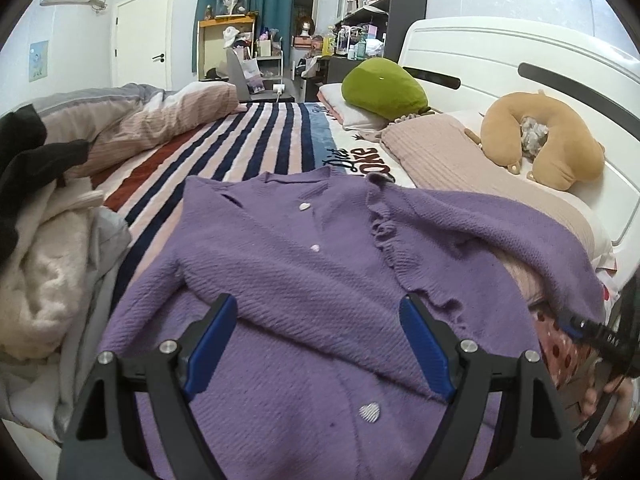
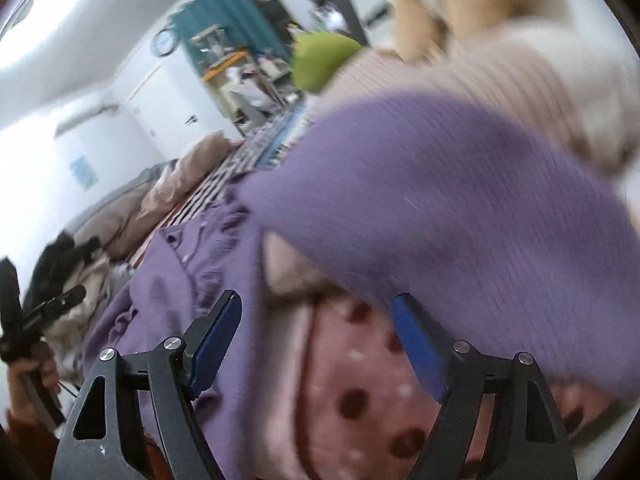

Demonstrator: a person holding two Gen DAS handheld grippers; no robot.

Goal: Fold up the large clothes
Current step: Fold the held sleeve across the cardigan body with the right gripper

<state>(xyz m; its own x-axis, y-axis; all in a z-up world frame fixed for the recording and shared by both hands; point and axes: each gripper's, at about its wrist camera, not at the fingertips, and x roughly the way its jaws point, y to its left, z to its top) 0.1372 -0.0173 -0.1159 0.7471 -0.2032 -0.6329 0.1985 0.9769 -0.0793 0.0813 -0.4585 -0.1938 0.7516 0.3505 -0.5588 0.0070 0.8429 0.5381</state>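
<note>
A purple knit cardigan [image 1: 304, 280] with heart buttons lies front up on the striped bed. Its left sleeve is folded across the body. Its right sleeve [image 1: 520, 232] stretches out over a pink pillow. My left gripper [image 1: 318, 308] is open and empty, just above the folded sleeve. My right gripper [image 2: 316, 308] is open and empty, close to the end of the right sleeve [image 2: 460, 200], over a pink dotted cloth [image 2: 360, 392]. The right wrist view is blurred. The right gripper also shows at the right edge of the left wrist view [image 1: 592, 332].
A heap of cream and black clothes [image 1: 44, 232] lies at the left. A crumpled pink duvet [image 1: 132, 128] is behind it. A green plush [image 1: 384, 88], a tan neck pillow [image 1: 548, 148] and the white headboard [image 1: 500, 52] are at the right.
</note>
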